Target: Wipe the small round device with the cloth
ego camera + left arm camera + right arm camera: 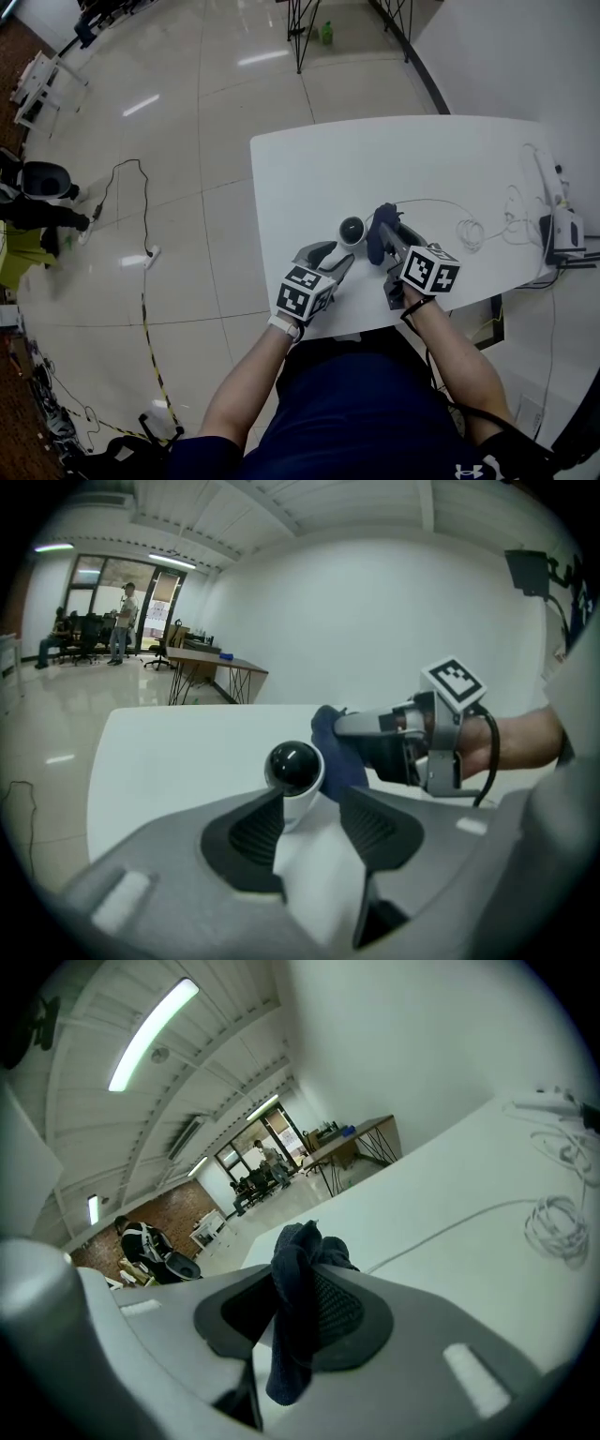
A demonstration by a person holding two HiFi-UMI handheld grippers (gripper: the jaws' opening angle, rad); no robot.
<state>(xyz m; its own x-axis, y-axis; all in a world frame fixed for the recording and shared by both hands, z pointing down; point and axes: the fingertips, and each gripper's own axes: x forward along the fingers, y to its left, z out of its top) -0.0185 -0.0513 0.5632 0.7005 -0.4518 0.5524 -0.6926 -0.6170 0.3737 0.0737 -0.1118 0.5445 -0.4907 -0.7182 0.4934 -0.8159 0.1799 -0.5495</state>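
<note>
Stood at a white table [450,159] with a gripper in each hand. Set the left gripper [312,803] low over the tabletop, jaws spread wide, with the small round device [293,769], a white body under a glossy black dome, at their tips: up against the left pad, clear of the right pad, not clamped. Pinched the dark blue cloth [298,1307] in the narrow jaws of the right gripper [386,242], bunched above the pads and hanging below them. Brought that cloth up to the device's right side, touching it or just beside it. Left loose white cables [469,230] lying on the table further right, well apart from the device.
</note>
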